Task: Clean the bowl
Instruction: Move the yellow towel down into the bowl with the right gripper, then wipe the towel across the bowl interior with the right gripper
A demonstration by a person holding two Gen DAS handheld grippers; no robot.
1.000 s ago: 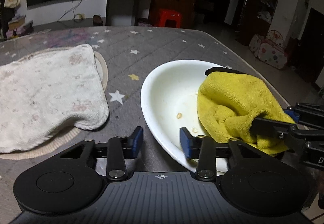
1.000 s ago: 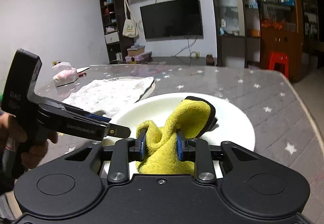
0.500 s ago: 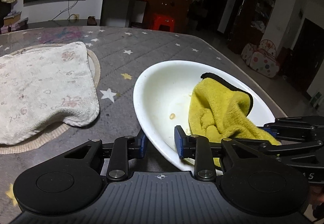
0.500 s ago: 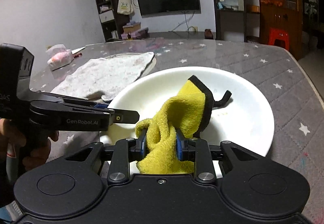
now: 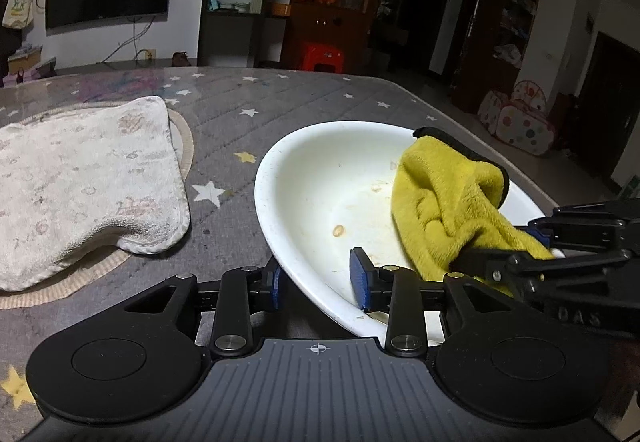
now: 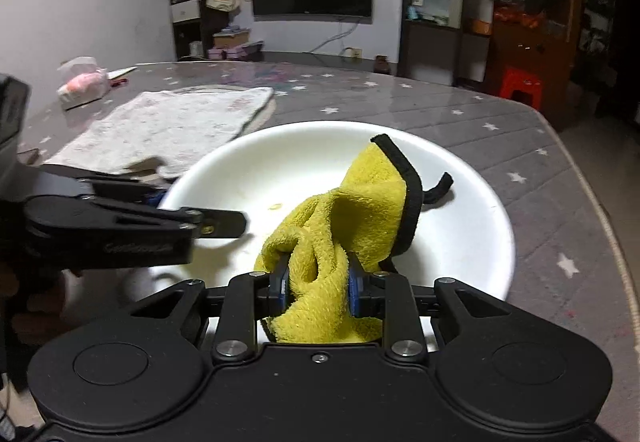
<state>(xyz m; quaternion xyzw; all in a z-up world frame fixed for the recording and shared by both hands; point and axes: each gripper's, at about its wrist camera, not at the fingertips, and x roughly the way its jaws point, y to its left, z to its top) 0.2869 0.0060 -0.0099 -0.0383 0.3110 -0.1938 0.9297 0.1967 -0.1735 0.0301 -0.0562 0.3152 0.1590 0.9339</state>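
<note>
A yellow cloth [image 6: 352,210] is clamped in the right gripper [image 6: 316,282] inside the white bowl [image 5: 320,182]. The bowl's near rim is straddled by the left gripper [image 5: 318,276], jaws opening, pads clear of it. "DAS" is read on the right gripper

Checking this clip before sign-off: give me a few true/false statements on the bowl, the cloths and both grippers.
1. The right gripper is clamped on the yellow cloth. True.
2. The white bowl is spotless inside. False: small food specks remain.
3. The left gripper straddles the bowl's near rim, its jaws opening. True.
4. The pale towel lies inside the bowl. False: it lies on the table beside it.
5. The yellow cloth is spread flat. False: it is bunched up.
</note>
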